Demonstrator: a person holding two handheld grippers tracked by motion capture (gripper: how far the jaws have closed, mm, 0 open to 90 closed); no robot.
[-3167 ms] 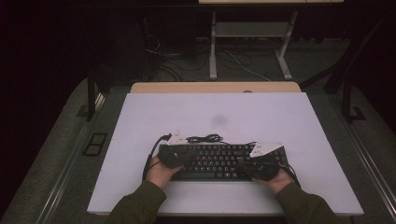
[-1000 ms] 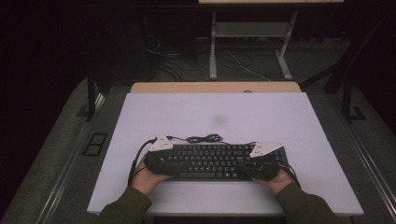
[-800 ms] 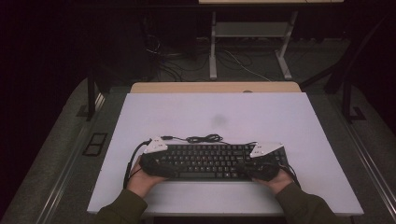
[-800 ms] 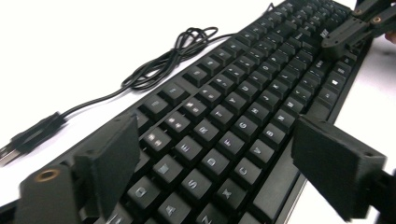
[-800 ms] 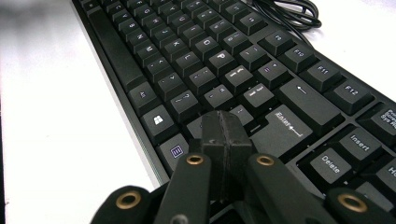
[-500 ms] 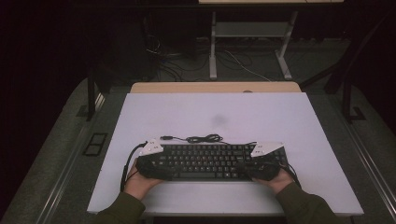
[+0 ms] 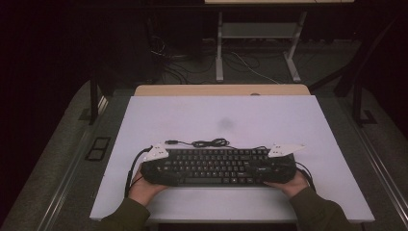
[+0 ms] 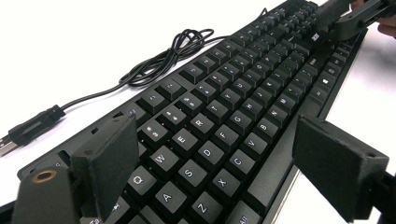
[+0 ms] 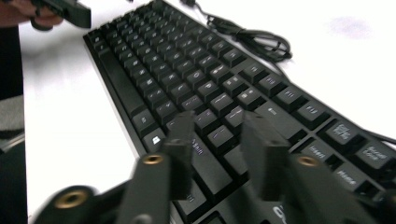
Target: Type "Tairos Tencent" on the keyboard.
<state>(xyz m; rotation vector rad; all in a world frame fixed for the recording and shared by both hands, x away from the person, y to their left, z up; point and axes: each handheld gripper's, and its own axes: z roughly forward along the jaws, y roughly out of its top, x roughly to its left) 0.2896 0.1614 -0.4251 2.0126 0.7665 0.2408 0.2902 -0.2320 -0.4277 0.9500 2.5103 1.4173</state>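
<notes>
Near the desk's [image 7: 144, 125] front edge, we had the keyboard [image 7: 216, 166] lying flat. Our left tongs [image 8: 205, 177] straddled its left end, wide open. Our right tongs [image 9: 217, 149], just opening, gripped nothing. Beyond its coiled cable [image 7: 209, 143] lay bare desk.

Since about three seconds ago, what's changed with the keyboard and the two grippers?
The left gripper and its hand have slid outward to the keyboard's left end, and its jaws stand wide astride that end. The right gripper's jaws have just been opening; the right gripper view shows them parted over the right-hand keys, pressing on nothing. The keyboard lies flat where it was, its coiled cable behind it, on the white table.
</notes>
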